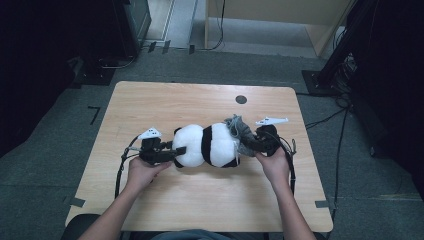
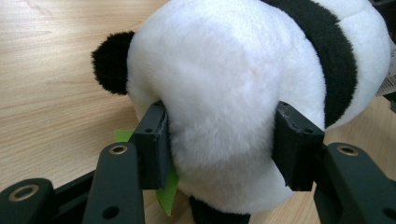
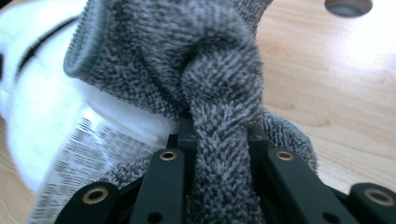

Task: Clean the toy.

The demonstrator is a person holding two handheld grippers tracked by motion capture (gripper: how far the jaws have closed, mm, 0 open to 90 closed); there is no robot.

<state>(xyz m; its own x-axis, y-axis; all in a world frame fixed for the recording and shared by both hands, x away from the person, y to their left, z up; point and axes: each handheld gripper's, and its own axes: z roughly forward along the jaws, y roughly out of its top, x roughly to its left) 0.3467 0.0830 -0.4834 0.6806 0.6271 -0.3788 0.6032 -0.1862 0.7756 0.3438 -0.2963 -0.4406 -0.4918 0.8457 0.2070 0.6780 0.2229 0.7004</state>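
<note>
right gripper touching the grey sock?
Touching. In the right gripper view, the right gripper has its jaws pinched shut on a fold of the grey sock, fabric bunched between them.

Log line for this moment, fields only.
left gripper: shut on plush panda | right gripper: shut on grey knit garment | table: panda lying down

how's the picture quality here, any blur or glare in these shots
High view: table evenly lit, dark surroundings, soft detail. Left gripper view: panda plush sharp, mild brightness on its white fur. Right gripper view: grey knitted cloth crisp, the label blurred, glare washing out the tabletop's upper right.
</note>
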